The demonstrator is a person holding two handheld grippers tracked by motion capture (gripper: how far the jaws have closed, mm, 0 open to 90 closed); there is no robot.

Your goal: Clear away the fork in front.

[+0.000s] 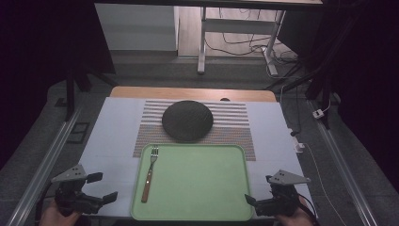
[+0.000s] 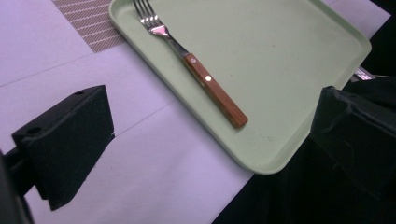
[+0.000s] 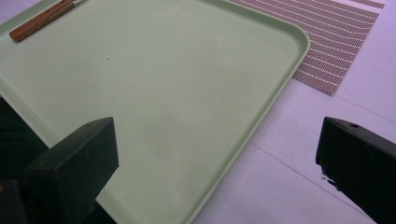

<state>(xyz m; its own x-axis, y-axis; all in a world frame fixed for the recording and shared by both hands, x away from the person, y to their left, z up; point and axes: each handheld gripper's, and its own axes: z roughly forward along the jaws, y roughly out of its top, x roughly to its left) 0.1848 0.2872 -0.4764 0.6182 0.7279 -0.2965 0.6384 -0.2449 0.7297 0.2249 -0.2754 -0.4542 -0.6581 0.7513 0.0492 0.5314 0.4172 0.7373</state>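
A pale green tray point(image 1: 202, 188) lies at the front middle of the white-covered table. On its left part rests a fork point(image 1: 149, 173) with a wooden handle, tines pointing away from me. My left gripper point(image 1: 102, 187) hovers open and empty just left of the tray's near corner. In the left gripper view its jaws point(image 2: 210, 135) stand wide apart, with the fork point(image 2: 205, 79) and the tray point(image 2: 289, 60) ahead. My right gripper point(image 1: 260, 189) is open and empty at the tray's near right corner. Its view point(image 3: 217, 149) looks across the bare tray point(image 3: 187, 93) to the fork's handle point(image 3: 39, 21).
A dark round dish point(image 1: 187, 121) sits on a striped placemat point(image 1: 235, 127) just behind the tray. Bare white cloth point(image 1: 113, 127) lies on both sides. Metal rails point(image 1: 47, 165) run along the table's sides. A white desk frame point(image 1: 202, 42) and cables stand beyond.
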